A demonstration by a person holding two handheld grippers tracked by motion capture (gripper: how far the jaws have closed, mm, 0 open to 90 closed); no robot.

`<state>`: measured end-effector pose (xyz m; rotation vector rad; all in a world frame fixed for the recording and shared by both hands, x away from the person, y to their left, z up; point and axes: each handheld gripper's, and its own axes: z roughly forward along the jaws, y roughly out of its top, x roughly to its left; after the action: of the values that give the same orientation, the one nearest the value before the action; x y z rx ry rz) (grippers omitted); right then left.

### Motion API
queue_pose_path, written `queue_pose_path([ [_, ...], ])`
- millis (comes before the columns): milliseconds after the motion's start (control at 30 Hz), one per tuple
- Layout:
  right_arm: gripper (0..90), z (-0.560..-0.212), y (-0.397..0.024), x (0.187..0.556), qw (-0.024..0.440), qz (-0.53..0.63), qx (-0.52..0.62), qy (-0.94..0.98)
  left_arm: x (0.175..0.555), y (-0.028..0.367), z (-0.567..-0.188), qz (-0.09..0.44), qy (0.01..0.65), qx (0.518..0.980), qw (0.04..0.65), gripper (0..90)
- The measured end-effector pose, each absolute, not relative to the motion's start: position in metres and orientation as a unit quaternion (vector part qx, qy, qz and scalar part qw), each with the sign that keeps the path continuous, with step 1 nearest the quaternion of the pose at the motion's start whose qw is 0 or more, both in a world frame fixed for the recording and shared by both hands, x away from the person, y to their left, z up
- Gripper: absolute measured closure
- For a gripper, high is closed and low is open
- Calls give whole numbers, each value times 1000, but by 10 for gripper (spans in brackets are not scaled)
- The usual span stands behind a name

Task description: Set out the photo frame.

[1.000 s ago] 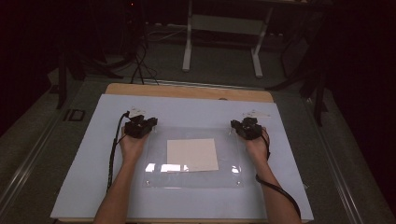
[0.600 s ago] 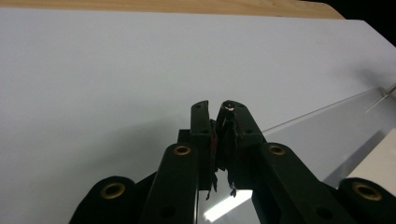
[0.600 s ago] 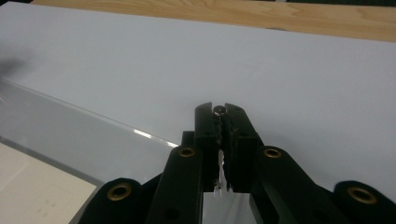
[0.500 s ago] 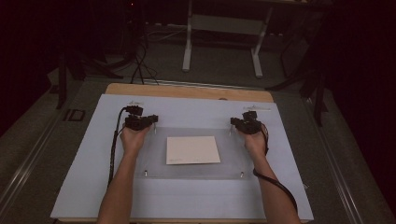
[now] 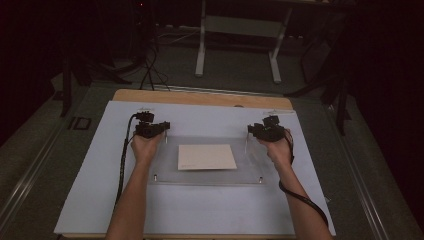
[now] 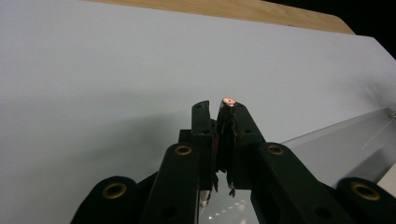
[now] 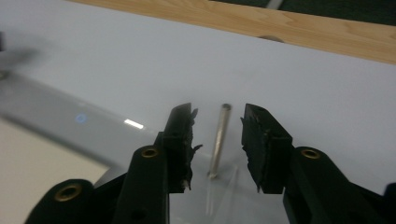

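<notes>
On the surface lies a clear acrylic plate bearing a beige card. The left gripper is clamped on the plate's far-left metal post. The right gripper stands apart around the far-right post, not touching it.

We read no text, labels, brands or numbers anywhere. The large pale sheet covering the wooden table has small dark marks near its far edge, too small to make out. The cream rectangular card on the clear acrylic plate is blank. No markings on the black gripper jaws.
</notes>
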<state>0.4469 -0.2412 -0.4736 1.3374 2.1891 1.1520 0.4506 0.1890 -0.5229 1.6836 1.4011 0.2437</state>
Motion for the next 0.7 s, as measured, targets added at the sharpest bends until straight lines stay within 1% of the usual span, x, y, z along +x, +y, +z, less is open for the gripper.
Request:
queue_pose_path([
  [233,605,-453,-235,417,128,418,418,797,452,195,-527,80,558,678,472,830],
  [333,602,-448,-231,408,120,420,406,803,453,197,-529,71,554,675,482,827],
  [367,596,-442,-227,397,106,426,392,809,454,199,-530,65,552,673,488,827],
  [600,592,-427,-214,365,75,443,350,822,456,201,-532,57,551,670,494,825],
  [700,593,-423,-210,355,50,452,335,826,456,201,-532,55,550,670,495,825],
])
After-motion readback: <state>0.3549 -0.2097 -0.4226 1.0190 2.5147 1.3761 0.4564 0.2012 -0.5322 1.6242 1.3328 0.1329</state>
